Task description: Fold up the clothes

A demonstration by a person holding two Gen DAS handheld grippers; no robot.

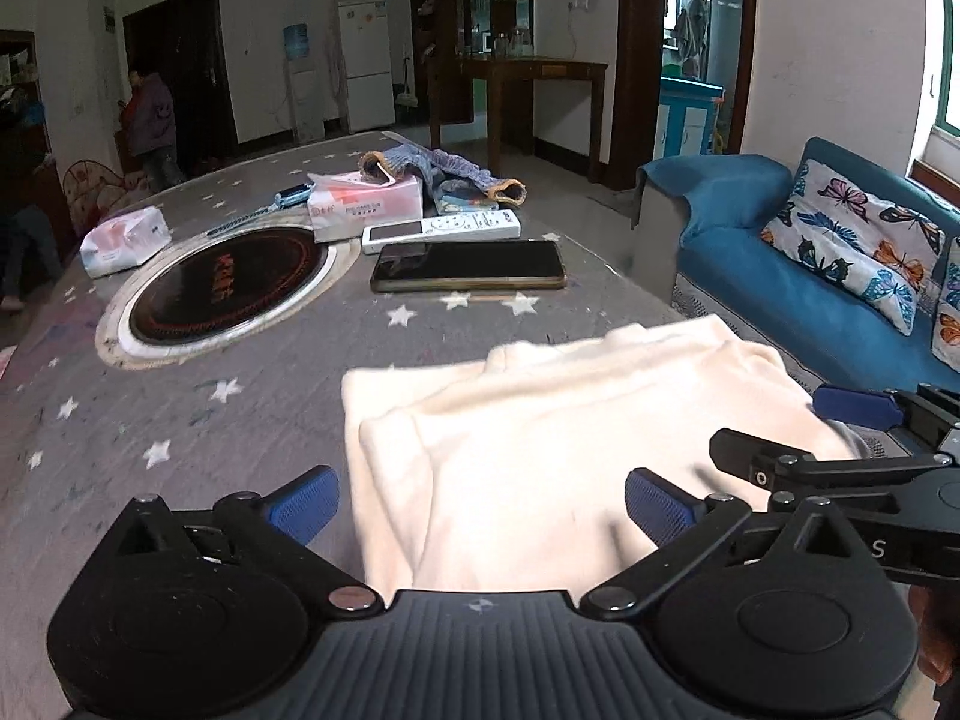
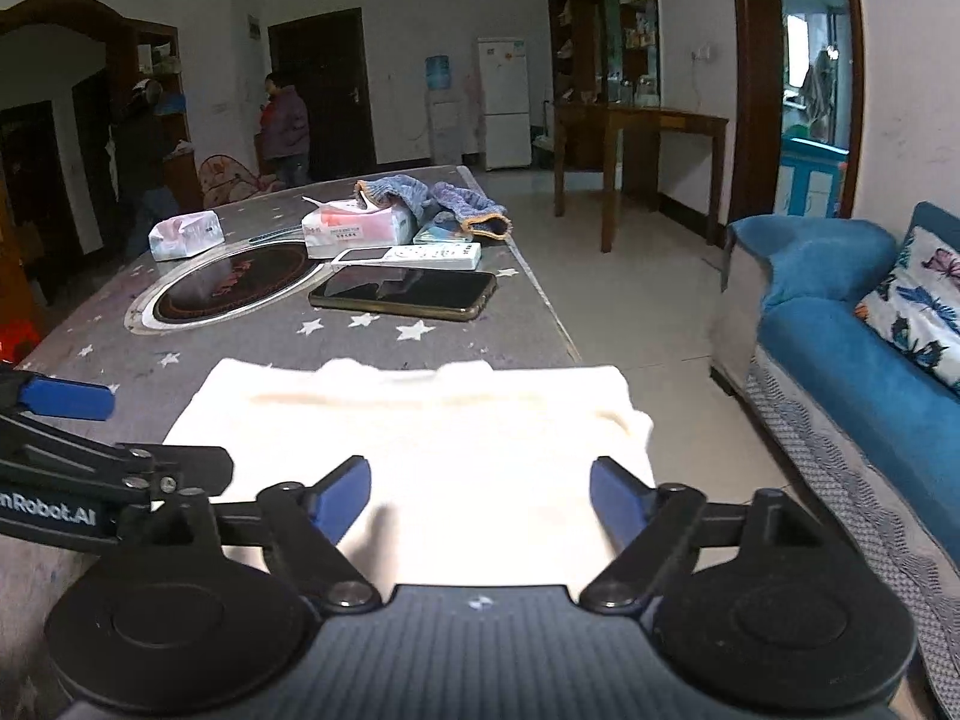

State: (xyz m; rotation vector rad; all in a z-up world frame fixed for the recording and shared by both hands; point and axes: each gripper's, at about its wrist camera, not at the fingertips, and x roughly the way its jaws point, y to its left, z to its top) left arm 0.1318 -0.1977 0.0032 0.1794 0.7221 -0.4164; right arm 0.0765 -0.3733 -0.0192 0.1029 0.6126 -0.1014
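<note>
Closest in, the left gripper point(image 1: 480, 504) hangs over the near edge of the cream garment point(image 1: 558, 450), its blue pads point(image 1: 303, 504) spread wide apart with nothing between them. That garment lies folded flat on the star-print counter point(image 1: 180, 420), at its near right corner, layered edges stepping down on its left side. Over on the right, the right gripper point(image 2: 480, 498) mirrors it, jaws just as wide, hovering above the same cloth point(image 2: 420, 450), whose right edge hangs just past the counter's side. Each gripper pokes into the other's view from the side. Now sweeping the far counter from left to right: a soft tissue pack point(image 1: 125, 240), a round black hob point(image 1: 225, 294) set into the surface, a boxed tissue pack point(image 1: 363, 201), a white remote point(image 1: 441, 229), and a dark phone point(image 1: 468, 265) lying just in front of it. Behind those sits a blue knit piece point(image 1: 444, 171), bunched up. Off the counter's right side, a blue sofa point(image 1: 798, 282) with a butterfly cushion point(image 1: 852, 240).
</note>
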